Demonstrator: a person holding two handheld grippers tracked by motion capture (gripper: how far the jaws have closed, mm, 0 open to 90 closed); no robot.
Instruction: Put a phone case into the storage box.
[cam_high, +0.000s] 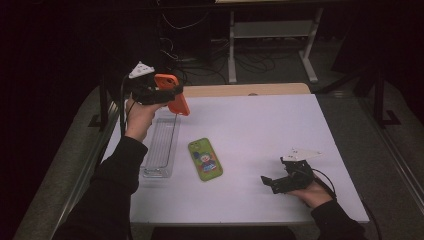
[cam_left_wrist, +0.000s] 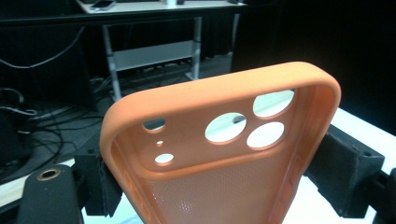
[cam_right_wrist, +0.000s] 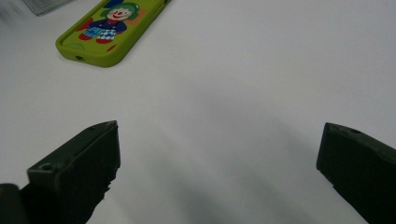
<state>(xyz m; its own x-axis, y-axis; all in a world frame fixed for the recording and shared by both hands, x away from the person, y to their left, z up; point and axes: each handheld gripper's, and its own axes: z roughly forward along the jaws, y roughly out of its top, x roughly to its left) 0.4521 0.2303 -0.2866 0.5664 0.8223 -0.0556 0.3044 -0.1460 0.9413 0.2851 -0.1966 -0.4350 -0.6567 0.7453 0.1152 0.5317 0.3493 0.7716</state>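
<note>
The left tool (cam_high: 167, 95) clamps a soft orange silicone phone case (cam_high: 172, 93) across its width, holding it in the air above the far left corner of the white counter (cam_high: 260, 130), over the far end of a clear plastic rectangular tray (cam_high: 161, 147). In the high view the case's long axis slants from upper left down to the right, its lower end tipped toward the counter. In the left gripper view (cam_left_wrist: 219, 182) the hollow inside of the case faces the camera, camera-cutout end uppermost, with black pads pressed on both long edges; its lower part is cut off by the frame.

A lime-green phone case with a clown picture (cam_high: 205, 159) lies flat just right of the tray, its length running near to far.

The right tool (cam_high: 272, 182) rests near the counter's near right edge, jaws spread wide with nothing between them (cam_right_wrist: 219, 154).
</note>
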